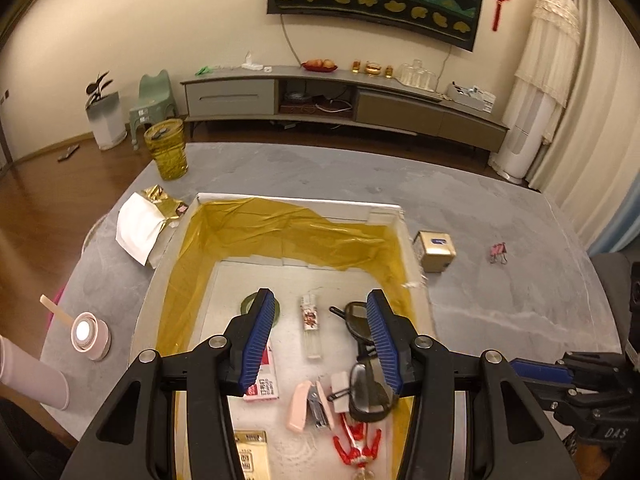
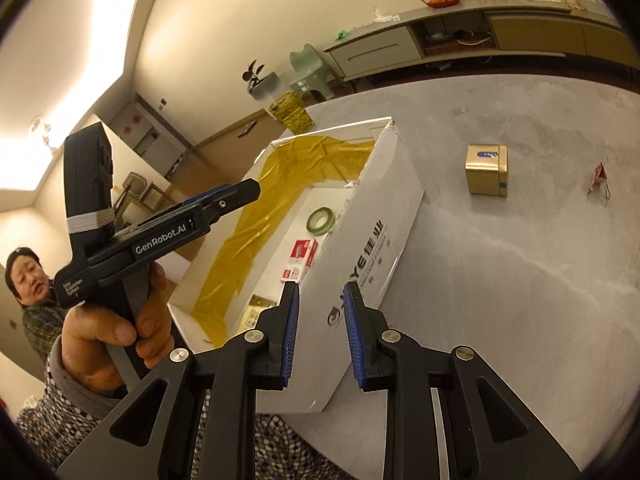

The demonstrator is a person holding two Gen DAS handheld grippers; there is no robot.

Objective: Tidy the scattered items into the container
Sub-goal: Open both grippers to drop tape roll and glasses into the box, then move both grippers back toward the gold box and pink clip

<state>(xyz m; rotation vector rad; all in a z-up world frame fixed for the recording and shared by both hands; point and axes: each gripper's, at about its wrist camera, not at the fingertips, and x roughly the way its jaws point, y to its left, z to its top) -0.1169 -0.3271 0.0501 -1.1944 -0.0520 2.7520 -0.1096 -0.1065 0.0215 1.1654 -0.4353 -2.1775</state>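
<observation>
Room: living room, grey table (image 1: 500, 208).
Container: white box (image 2: 372, 216), gold-lined, mid-table, holding glasses and stapler.
Gold carton (image 1: 434, 251): right of box; looks light, stiff; grip flat sides.
Left gripper (image 1: 320, 340): hovering above box, spread, empty.
Right gripper (image 2: 320, 334): outside box, spread, empty.

Warm dim light, ceiling glare, fisheye warping
</observation>
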